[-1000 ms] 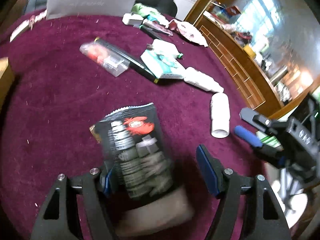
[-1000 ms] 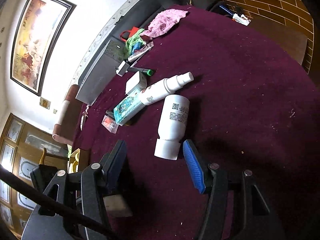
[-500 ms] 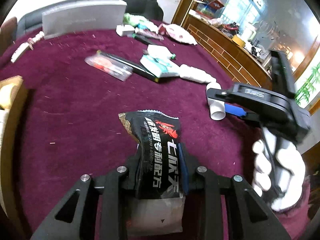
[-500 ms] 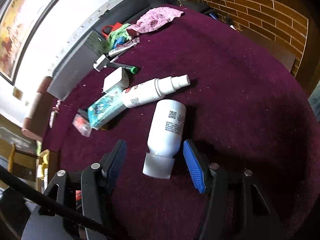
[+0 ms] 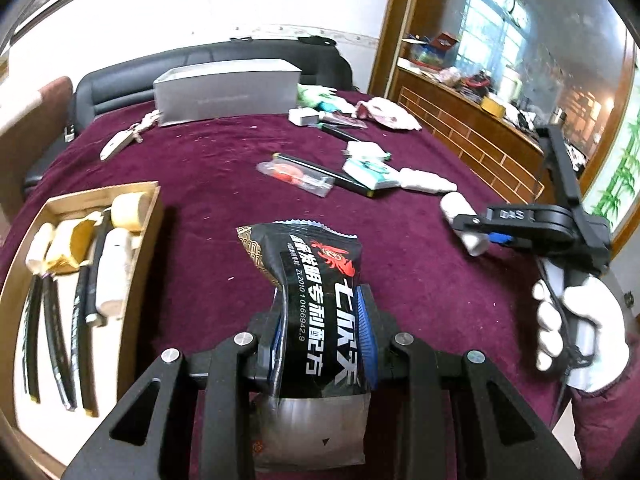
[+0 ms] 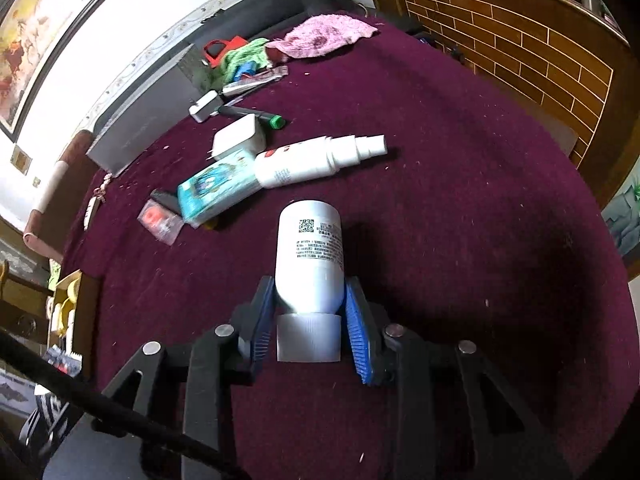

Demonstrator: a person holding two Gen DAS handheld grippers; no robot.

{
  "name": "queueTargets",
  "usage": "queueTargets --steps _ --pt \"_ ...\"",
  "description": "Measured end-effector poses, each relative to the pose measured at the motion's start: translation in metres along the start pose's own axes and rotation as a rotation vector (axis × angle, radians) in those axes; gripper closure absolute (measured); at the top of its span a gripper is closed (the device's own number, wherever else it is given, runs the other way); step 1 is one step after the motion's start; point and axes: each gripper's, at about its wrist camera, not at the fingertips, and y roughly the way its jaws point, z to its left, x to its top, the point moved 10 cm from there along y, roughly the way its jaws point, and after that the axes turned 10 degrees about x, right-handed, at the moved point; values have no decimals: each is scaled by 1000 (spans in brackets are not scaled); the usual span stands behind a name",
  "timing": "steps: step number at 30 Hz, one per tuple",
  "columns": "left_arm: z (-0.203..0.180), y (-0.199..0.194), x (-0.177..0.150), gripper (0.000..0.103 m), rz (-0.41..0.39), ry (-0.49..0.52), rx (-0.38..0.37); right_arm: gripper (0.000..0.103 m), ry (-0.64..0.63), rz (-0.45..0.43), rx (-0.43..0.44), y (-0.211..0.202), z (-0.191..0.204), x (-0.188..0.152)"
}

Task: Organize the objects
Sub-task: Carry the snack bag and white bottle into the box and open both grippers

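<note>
My left claw (image 5: 320, 344) clamps the black packet (image 5: 316, 300) above the cloth; my right claw (image 6: 310, 320) is closing on the lying white bottle (image 6: 310, 260), whose round, smooth body may roll free

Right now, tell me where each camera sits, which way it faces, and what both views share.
Left wrist: on the left gripper, looking down its jaws, shut on a black snack packet, across the maroon table toward a grey box; the gloved right hand shows.
Right wrist: on the right gripper, jaws closing on a white bottle, facing the brick-pattern cabinet.
Shared: white bottle, grey box, wooden tray.
</note>
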Motion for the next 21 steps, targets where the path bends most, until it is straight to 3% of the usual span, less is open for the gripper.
queueTargets --steps 11,21 --pt "62 -26 -19 76 -35 -123 31 71 -124 30 126 -18 87 -31" --pt "190 -61 -38 76 -72 -300 166 71 -289 127 273 -6 203 -74"
